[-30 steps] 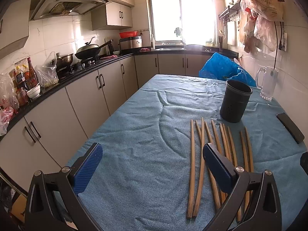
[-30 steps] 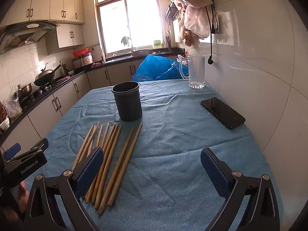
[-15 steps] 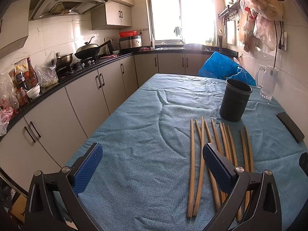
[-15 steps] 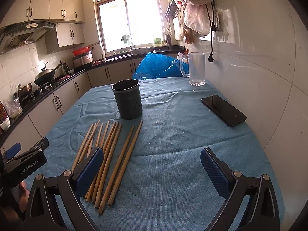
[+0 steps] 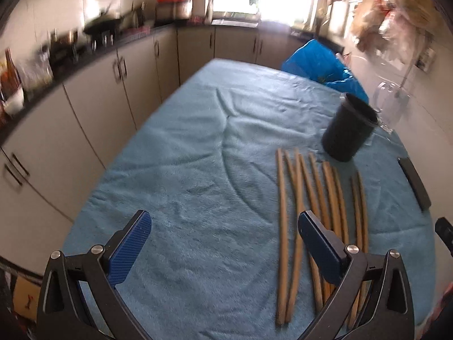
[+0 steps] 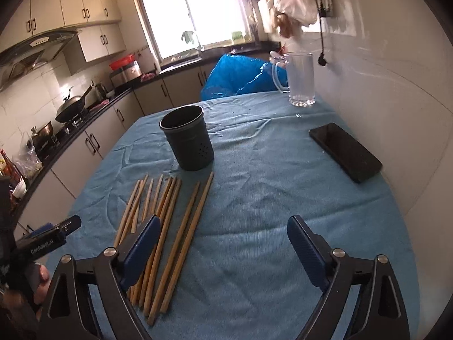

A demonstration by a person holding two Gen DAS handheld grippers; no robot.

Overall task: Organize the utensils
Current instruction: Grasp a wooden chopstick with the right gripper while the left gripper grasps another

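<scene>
Several wooden chopsticks lie side by side on the blue tablecloth; they also show in the right wrist view. A black perforated utensil holder stands upright just beyond them, seen too in the right wrist view. My left gripper is open and empty, above the cloth left of the chopsticks, its right finger over their near ends. My right gripper is open and empty, its left finger over the chopsticks' near ends.
A black phone lies near the wall at the right. A glass mug and a blue plastic bag are at the far end of the table. Kitchen cabinets and counter run along the left.
Both grippers have tilted down and moved forward toward the chopsticks; the left view is blurred from motion. Nothing on the table has moved.
</scene>
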